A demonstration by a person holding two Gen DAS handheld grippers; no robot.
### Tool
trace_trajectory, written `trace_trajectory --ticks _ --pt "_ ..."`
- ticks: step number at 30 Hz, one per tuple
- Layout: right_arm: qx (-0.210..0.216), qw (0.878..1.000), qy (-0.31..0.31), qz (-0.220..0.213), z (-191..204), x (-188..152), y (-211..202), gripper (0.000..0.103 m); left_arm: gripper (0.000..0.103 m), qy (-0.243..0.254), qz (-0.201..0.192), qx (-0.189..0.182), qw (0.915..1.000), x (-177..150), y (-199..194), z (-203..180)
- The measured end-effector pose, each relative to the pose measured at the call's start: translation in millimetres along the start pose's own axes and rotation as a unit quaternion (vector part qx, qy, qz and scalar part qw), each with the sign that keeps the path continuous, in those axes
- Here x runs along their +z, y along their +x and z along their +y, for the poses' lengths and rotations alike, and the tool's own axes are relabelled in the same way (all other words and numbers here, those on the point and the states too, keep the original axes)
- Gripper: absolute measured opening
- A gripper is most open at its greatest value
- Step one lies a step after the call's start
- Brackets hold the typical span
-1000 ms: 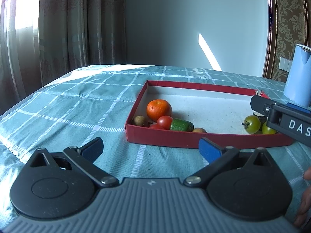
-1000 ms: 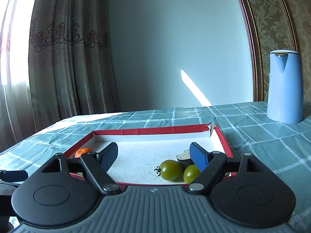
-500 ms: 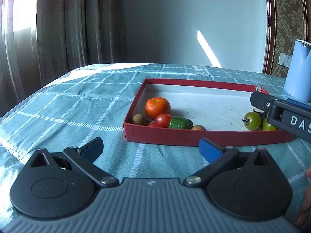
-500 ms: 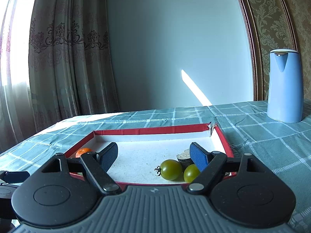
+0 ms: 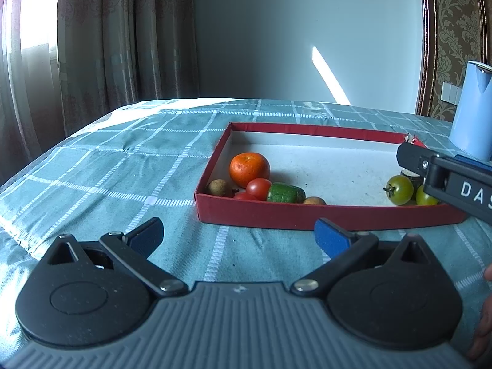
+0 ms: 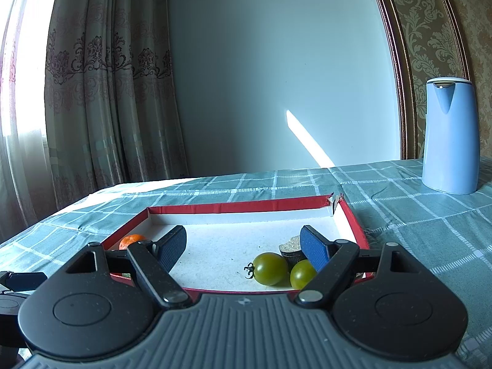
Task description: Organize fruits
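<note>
A shallow red box (image 5: 307, 216) with a white floor lies on the checked tablecloth. In its near left corner sit an orange (image 5: 249, 169), a red tomato (image 5: 259, 188), a green cucumber piece (image 5: 285, 193) and small brown fruits (image 5: 219, 187). Two green tomatoes (image 6: 270, 268) and a dark cut piece (image 6: 291, 249) lie in the near right corner. My left gripper (image 5: 238, 235) is open and empty, just short of the box's front wall. My right gripper (image 6: 243, 247) is open and empty over the box's near edge, beside the green tomatoes.
A light blue kettle (image 6: 450, 135) stands on the table (image 6: 415, 215) to the right, behind the box. Curtains hang at the left and a pale wall stands behind the table. The table's left edge falls away near the curtains.
The left gripper has drawn back and risen slightly, so the box looks a little farther. The right gripper has not moved. Both stay open.
</note>
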State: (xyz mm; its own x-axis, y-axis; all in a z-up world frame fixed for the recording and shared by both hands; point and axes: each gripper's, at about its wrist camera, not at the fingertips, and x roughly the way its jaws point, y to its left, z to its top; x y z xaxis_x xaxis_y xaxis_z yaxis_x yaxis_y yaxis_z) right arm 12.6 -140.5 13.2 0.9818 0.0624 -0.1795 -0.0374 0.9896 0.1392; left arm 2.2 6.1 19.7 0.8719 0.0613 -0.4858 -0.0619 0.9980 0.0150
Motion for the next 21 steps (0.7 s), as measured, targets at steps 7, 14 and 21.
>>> trace_trajectory --ticks 7,14,21 --pt "0.000 1.000 0.000 0.000 -0.1 0.1 -0.1 0.081 0.103 0.000 0.000 0.000 1.0000 -0.1 0.2 -0.2" --pt "0.000 1.000 0.000 -0.001 -0.4 0.1 -0.6 0.081 0.103 0.002 0.000 0.000 1.0000 -0.2 0.2 -0.3" --pt "0.000 1.000 0.000 -0.001 -0.2 0.0 -0.5 0.081 0.103 0.004 0.001 0.000 1.0000 -0.3 0.8 -1.7"
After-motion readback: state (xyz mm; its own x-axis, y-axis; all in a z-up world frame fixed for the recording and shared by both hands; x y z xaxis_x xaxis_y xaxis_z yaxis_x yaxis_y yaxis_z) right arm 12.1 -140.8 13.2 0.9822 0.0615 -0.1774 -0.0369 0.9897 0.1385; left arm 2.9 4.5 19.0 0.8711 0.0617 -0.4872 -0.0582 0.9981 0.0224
